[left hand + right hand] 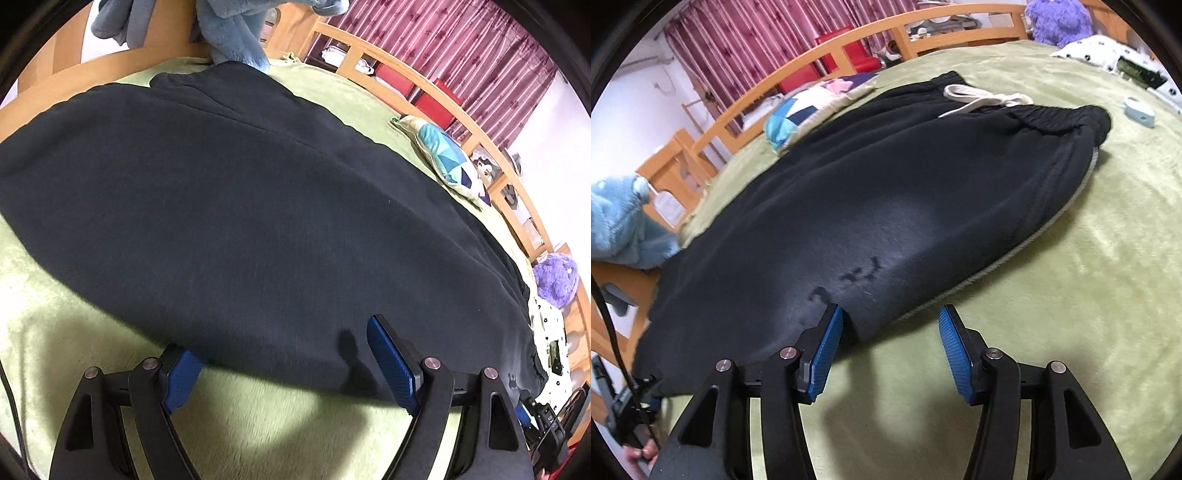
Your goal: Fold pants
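Black sweatpants [236,206] lie spread flat on a green blanket [240,424]. In the right wrist view the pants [886,199] show their waistband with a white drawstring [982,98] at the far end. My left gripper [284,354] is open at the pants' near edge; its left pad's tip is hidden under the cloth edge and its right pad lies over the cloth. My right gripper [890,325] is open, its left pad against the pants' near edge and its right pad over bare blanket. The left gripper's body also shows at the lower left of the right wrist view [631,413].
A patterned cushion [447,158] lies beside the pants by the wooden bed rail [436,96]. A blue plush [620,218], a purple plush [1056,18], a spotted cloth [1108,51] and a small pale blue object [1139,110] lie around the bed.
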`<state>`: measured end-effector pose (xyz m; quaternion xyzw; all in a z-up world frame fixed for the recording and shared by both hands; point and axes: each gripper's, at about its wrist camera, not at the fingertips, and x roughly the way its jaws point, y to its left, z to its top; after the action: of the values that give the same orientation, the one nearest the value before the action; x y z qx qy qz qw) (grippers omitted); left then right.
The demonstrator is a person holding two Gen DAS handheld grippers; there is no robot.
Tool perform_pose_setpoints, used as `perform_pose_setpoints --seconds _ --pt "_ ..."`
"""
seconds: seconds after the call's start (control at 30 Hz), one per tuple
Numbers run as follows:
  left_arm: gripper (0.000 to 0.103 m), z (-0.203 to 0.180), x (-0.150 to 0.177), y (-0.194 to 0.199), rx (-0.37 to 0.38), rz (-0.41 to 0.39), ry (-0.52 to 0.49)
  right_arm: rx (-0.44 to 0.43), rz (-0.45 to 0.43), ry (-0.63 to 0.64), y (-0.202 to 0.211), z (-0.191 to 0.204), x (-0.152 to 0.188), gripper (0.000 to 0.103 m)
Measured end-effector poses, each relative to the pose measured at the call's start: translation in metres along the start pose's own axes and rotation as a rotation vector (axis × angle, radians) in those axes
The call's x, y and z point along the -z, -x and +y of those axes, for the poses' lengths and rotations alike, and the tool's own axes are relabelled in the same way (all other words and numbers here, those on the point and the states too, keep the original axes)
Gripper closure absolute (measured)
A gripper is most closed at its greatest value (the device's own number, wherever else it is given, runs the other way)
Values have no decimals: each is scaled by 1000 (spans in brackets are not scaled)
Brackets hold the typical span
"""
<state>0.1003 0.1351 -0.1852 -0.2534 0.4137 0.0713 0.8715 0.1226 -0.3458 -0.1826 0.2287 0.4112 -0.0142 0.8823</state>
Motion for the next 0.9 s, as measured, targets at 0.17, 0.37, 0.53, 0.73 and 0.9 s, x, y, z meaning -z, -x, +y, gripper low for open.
perform_pose_setpoints --seconds 0.17,0.37,0.53,0.73,0.9 --pt "38 -2 1 -2 -37 -22 -22 -10 -1 7 -10 10 -2 42" --pt "61 3 -2 -1 -53 -28 -20 44 -17 32 -18 21 1 60" --pt "87 6 -7 4 -36 -40 -19 45 -67 49 -12 28 -2 88" --pt "89 -4 -30 33 9 -104 -55 91 -126 165 11 48 -4 89" --pt "89 -26 -64 57 39 -151 -85 37 -135 152 32 56 -32 90"
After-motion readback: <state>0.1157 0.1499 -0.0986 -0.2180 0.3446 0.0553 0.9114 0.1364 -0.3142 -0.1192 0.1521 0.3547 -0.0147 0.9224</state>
